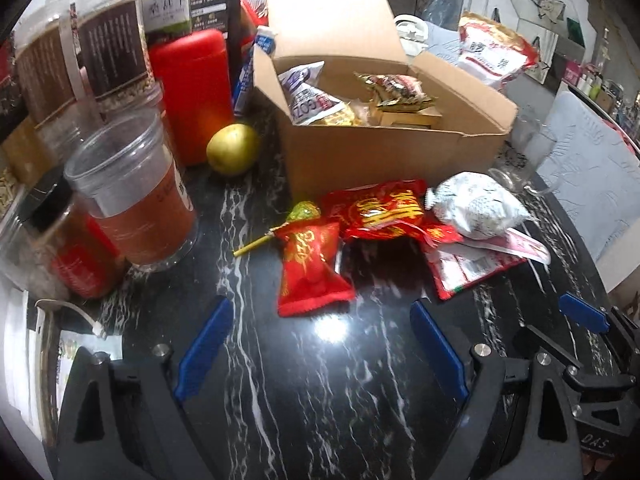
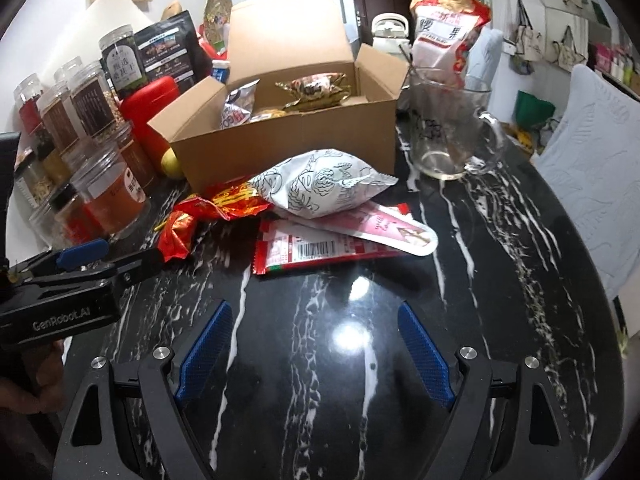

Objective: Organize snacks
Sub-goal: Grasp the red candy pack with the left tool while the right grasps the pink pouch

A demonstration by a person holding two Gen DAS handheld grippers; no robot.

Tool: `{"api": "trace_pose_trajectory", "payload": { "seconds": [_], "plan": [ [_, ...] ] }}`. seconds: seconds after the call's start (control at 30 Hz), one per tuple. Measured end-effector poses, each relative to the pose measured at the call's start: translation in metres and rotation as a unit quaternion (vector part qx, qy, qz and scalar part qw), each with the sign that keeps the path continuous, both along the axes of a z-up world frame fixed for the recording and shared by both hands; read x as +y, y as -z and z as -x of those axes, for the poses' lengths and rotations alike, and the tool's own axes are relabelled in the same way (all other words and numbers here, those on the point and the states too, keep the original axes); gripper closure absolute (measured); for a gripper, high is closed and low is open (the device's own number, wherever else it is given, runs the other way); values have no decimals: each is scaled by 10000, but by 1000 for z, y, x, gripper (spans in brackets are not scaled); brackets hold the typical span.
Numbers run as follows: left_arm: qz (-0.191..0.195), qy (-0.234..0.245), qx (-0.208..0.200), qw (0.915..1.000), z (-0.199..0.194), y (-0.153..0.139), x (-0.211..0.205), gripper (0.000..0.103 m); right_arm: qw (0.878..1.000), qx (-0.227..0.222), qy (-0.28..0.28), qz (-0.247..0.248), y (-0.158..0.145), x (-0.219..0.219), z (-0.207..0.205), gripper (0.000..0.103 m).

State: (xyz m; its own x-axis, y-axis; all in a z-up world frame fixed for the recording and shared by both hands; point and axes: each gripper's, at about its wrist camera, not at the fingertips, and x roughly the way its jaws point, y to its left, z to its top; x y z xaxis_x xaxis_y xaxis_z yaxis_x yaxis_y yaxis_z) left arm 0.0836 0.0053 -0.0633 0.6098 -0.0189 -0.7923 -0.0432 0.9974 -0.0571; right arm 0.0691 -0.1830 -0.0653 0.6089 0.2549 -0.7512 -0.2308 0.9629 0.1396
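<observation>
An open cardboard box (image 1: pixel 380 140) (image 2: pixel 288 148) with several snack packets inside stands on the black marble table. In front of it lie loose snacks: a red candy-shaped packet (image 1: pixel 310 268) (image 2: pixel 176 236), a red-gold packet (image 1: pixel 380 208) (image 2: pixel 236 200), a white patterned bag (image 1: pixel 476 208) (image 2: pixel 320 188), a pink-white pouch (image 2: pixel 392 228) and a red barcode packet (image 2: pixel 316 256). My left gripper (image 1: pixel 320 303) is open, and the candy-shaped packet's near end sits just between its fingertips, untouched. My right gripper (image 2: pixel 314 306) is open over bare table, just short of the barcode packet.
Several clear jars (image 1: pixel 132 200), a red canister (image 1: pixel 196 92) and a yellow-green fruit (image 1: pixel 232 148) crowd the left side. A glass mug (image 2: pixel 452 132) stands right of the box, a big red-white bag (image 2: pixel 444 28) behind it. A pale cushion (image 2: pixel 600 160) lies beyond the table's right edge.
</observation>
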Motion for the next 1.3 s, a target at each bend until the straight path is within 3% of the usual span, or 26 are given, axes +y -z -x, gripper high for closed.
{"api": "trace_pose_trajectory", "payload": {
  "seconds": [0.53,0.8,0.87,0.93,1.3],
  "plan": [
    [-157,-27,434,9989,-60,28,10,13,10000,82,17,-53,4,-10,-40,17],
    [-204,-75,591,9980,-69,42,10,37,9999,116,5,-60,7,-17,-46,17],
    [-186,-106,507,9985,-68,41,10,56,9999,106,39,-47,7,-20,-45,17],
    [-246,-127,442,9986,-68,40,9,63,9999,109,86,-60,7,-23,-45,17],
    [-260,40,508,9984,-43,36,-9,65,9985,16,547,-28,3,-54,-34,17]
  ]
}}
